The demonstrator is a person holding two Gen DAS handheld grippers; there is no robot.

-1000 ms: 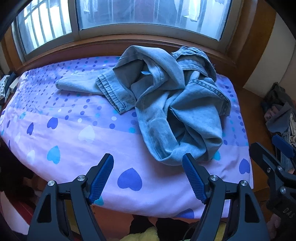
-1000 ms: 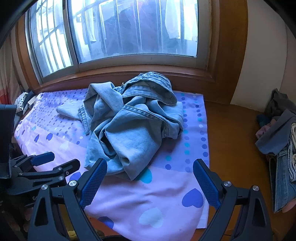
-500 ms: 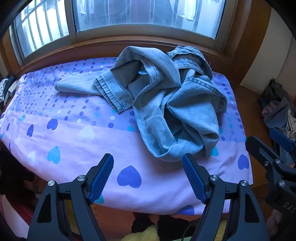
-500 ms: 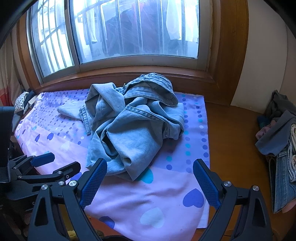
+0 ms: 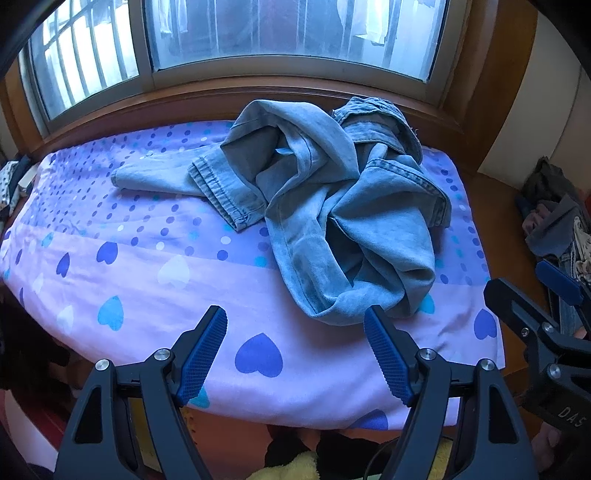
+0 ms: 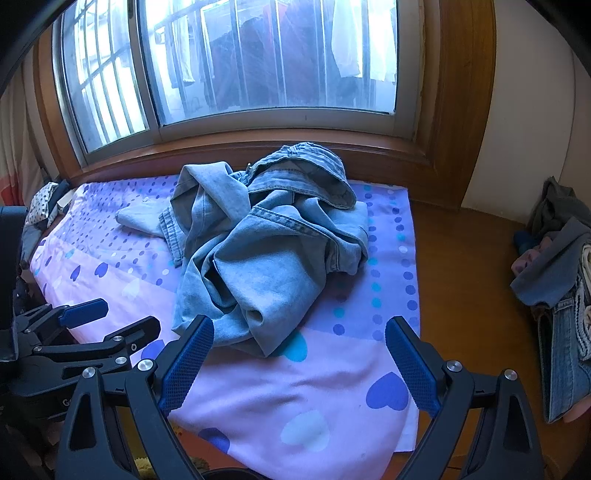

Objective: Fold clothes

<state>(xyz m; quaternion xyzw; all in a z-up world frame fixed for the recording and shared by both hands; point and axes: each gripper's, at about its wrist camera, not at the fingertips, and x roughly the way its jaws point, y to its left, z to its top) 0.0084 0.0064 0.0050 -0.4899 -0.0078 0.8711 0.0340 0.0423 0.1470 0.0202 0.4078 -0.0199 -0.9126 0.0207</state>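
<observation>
A: Report the work surface and what lies on it.

B: A lilac sheet (image 5: 155, 266) printed with dots and hearts covers a pad on a wooden platform (image 6: 461, 258) below the window (image 5: 295, 33). One pair of light blue jeans (image 5: 343, 221) lies crumpled on the sheet, toward its right half and far edge. One leg extends flat to the left; its stitched hem is folded over. The waistband sits at the back, near the sill.

A: Material and texture?

B: Faded denim, thick seams, deep irregular folds. The sheet is smooth with minor wrinkles.

A: Tool state?

B: Left gripper (image 5: 295, 330): fingers spread wide, holding nothing, just short of the near edge of the jeans. Right gripper (image 6: 299, 341): fingers likewise spread, holding nothing; its left pad overlaps the near fold of the denim in the right wrist view, contact not determinable.

A: Surroundings?

B: A heap of clothes (image 6: 557, 266), including denim, lies on the platform to the right, well apart from the sheet. Patterned fabric (image 6: 42, 203) sits at the sheet's far left corner.
</observation>
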